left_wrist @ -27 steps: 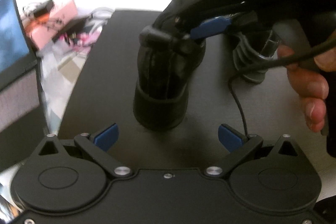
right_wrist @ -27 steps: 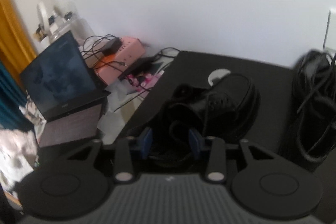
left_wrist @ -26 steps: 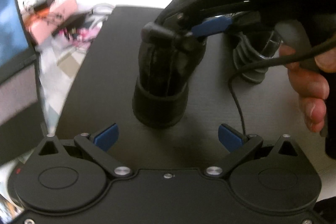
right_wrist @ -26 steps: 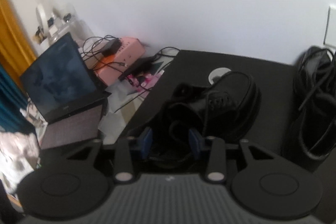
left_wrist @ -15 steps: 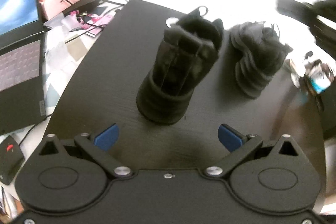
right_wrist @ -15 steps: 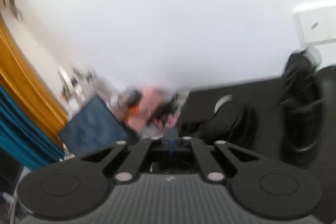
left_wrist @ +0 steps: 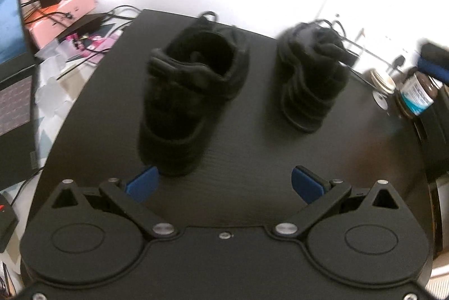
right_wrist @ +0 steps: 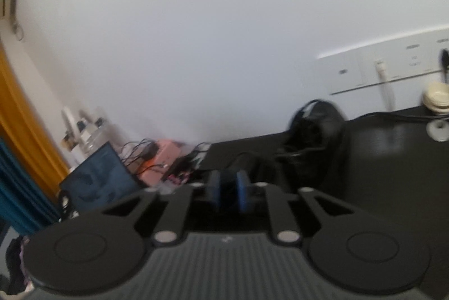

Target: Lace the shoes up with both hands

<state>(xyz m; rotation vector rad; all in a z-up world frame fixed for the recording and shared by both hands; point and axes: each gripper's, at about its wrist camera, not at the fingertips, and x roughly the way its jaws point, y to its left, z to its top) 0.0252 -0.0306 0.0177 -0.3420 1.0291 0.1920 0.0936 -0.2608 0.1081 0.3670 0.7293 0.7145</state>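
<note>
Two black shoes stand on a dark table (left_wrist: 252,148). The nearer shoe (left_wrist: 193,97) points its toe at my left gripper (left_wrist: 224,183), which hangs wide open just short of it with nothing between its blue pads. The second shoe (left_wrist: 311,75), with loose black laces on top, sits to the right. My right gripper (right_wrist: 228,193) is raised off to the right, away from both shoes. Its blue pads stand a narrow gap apart with nothing visible between them. One black shoe (right_wrist: 311,142) shows beyond it in the blurred right wrist view.
An open laptop (left_wrist: 11,47), a pink box (left_wrist: 70,2) and tangled cables lie left of the table. Jars (left_wrist: 415,95) stand at the table's right edge. A white socket panel (right_wrist: 393,61) is on the wall, with a cream dish (right_wrist: 436,99) below it.
The right gripper let go of the near shoe's collar, lifted away to the right, shut, then parted slightly. The left view now shows both shoes uncovered.
</note>
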